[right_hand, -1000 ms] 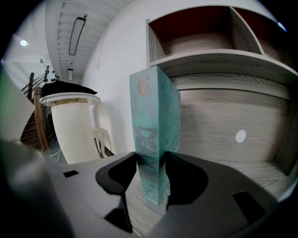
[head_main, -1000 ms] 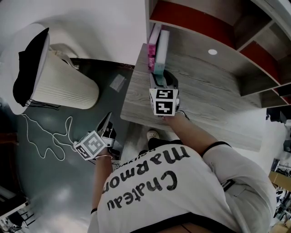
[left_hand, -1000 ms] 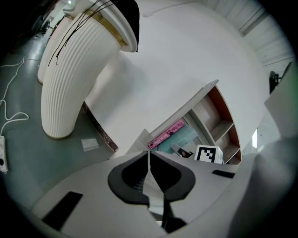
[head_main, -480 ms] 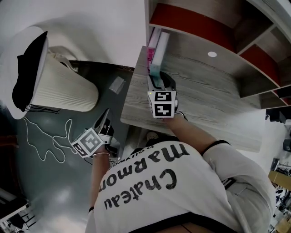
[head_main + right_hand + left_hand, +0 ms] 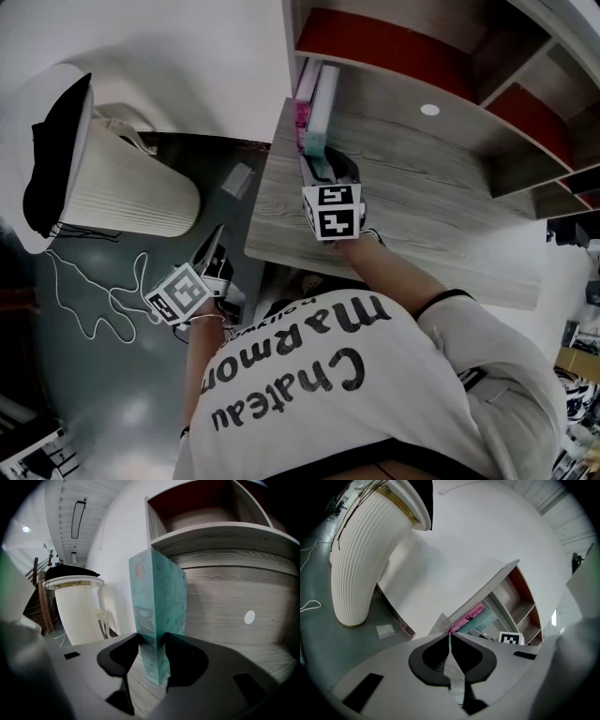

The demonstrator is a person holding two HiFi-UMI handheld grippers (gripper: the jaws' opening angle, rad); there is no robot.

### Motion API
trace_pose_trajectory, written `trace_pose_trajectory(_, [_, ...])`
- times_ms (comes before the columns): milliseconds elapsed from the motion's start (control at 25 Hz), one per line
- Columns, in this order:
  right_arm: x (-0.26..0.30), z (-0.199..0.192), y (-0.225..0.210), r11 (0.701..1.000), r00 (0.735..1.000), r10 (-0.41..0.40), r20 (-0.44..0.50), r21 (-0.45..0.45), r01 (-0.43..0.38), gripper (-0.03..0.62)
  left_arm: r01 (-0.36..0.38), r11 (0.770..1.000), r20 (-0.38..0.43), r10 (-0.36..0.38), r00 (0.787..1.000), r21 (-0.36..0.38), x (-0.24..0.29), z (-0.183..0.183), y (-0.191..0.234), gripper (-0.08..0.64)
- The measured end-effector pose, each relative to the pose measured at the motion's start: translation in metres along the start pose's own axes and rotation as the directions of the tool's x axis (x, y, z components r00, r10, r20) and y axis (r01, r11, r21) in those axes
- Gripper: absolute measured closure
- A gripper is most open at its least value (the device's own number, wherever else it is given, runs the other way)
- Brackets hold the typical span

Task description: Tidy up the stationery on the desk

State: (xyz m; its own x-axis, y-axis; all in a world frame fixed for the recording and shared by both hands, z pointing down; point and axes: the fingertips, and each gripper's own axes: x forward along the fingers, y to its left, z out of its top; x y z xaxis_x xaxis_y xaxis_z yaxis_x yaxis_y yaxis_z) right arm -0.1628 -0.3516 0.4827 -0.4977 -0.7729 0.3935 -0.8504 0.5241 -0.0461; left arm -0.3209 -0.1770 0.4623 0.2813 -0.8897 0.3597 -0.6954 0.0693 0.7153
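Counter (image 5: 441,202), wood-grain, runs under the shelf unit (image 5: 403,52). A white ribbed bin (image 5: 122,183) stands on the floor well to its left.

Teal book (image 5: 157,611) stands upright on the counter at its left end. It is side by side with the pink book (image 5: 302,94), with both backed toward the shelf.

Right tool (image 5: 323,167): jaws part-way closed, clamped on the teal book's near edge.

Left tool (image 5: 450,639): jaws pressed together, nothing between them. It hangs off the counter's near edge, over the floor.

Change over the last second:
- The teal book stays in the same spot beside the pink one, and the right tool's grip is unchanged.
- The left tool drifts only slightly.
- The head view shifts a little to one side.

Judgement: the book looks placed, and the release is not yet made. Opening the jaws without tipping the book is the step in hand.
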Motion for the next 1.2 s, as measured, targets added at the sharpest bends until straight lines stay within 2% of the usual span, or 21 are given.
trace_pose_trajectory(560, [0.012,0.004,-0.008,0.998,0.999,0.033,0.005,0.047,-0.033,0.394,-0.019,1.000,0.008,0.018,1.000,0.010,-0.003,0.005,-0.001,0.532])
trace_pose_trajectory(1200, [0.022,0.009,-0.016,0.997,0.999,0.049,0.007,0.055,-0.050,0.391,-0.048,0.999,-0.002,0.047,0.999,-0.012,-0.010,0.000,0.012,0.532])
